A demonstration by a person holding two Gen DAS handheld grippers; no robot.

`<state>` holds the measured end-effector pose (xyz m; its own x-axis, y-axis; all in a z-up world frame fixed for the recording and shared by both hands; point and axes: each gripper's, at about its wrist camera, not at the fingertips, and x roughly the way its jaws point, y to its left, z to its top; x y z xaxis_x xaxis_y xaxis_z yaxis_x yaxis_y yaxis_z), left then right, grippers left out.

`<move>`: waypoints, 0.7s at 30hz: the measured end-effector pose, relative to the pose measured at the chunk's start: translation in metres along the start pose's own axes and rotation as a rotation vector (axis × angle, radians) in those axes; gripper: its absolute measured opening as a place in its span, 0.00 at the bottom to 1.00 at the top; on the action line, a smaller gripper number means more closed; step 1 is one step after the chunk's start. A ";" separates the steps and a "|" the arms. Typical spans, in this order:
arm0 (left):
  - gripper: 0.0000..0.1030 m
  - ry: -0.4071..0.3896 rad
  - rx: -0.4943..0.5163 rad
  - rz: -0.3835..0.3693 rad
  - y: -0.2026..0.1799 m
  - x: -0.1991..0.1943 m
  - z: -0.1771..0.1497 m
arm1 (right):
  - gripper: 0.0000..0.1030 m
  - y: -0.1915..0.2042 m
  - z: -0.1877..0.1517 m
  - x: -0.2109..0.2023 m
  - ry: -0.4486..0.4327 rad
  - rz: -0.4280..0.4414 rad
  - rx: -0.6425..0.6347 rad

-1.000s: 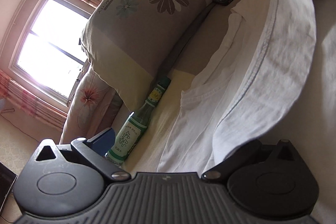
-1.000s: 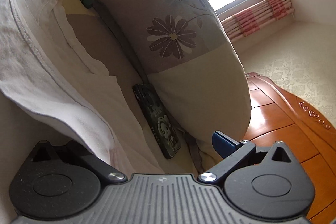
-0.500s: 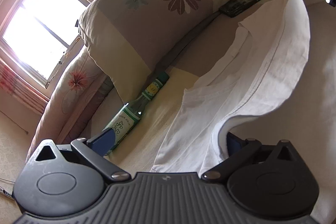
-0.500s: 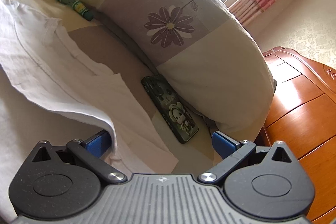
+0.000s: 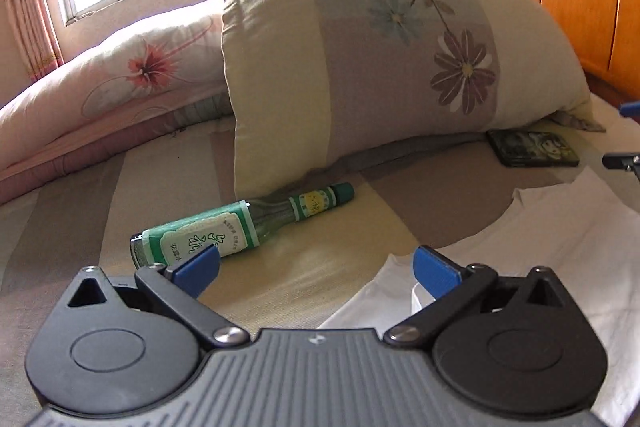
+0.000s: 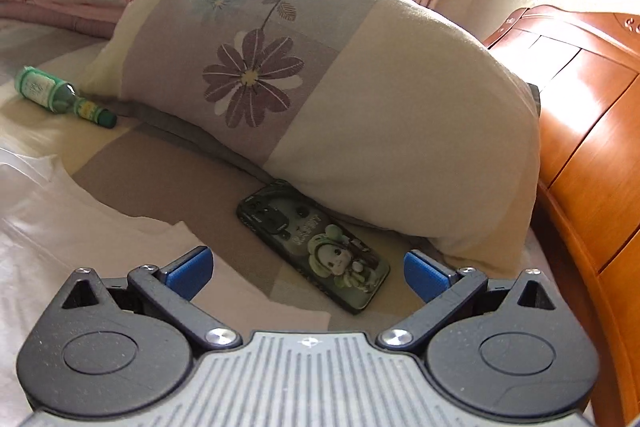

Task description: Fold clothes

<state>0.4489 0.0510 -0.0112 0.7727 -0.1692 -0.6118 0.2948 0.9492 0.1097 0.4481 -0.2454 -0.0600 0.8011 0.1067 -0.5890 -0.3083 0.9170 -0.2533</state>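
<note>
White shirt (image 5: 560,227) lies flat on the bed (image 5: 320,267); both my left gripper (image 5: 316,267) and right gripper (image 6: 306,267) released, holding nothing. Risk: bottle (image 5: 240,227) and phone (image 6: 316,247) lie near, so a dragged hem could snag them.

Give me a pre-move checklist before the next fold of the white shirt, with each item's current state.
1. Left gripper jaws open, holding nothing: ok.
2. Right gripper jaws open, holding nothing: ok.
3. Shirt lying on the bed, out of both grippers: ok.
4. Shirt smooth and squared for the next fold: cannot tell, only part of it is in view.
5. Phone clear of the cloth: not ok, it lies right beside the shirt's edge, under the pillow.
6. Bottle clear of the cloth: ok, it lies on its side apart from the shirt.
</note>
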 end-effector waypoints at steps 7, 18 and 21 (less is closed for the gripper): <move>1.00 0.024 0.050 -0.299 -0.018 -0.058 -0.057 | 1.00 0.016 -0.054 -0.058 -0.003 0.246 0.088; 1.00 0.250 -0.129 -0.432 -0.023 -0.044 -0.114 | 1.00 0.041 -0.093 -0.091 0.022 0.282 0.094; 1.00 0.217 -0.178 -0.381 -0.009 -0.031 -0.104 | 1.00 0.042 -0.093 -0.091 0.015 0.289 0.116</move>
<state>0.3638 0.0755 -0.0746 0.4872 -0.4731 -0.7340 0.4190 0.8641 -0.2789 0.3144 -0.2523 -0.0880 0.6809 0.3647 -0.6351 -0.4611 0.8872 0.0151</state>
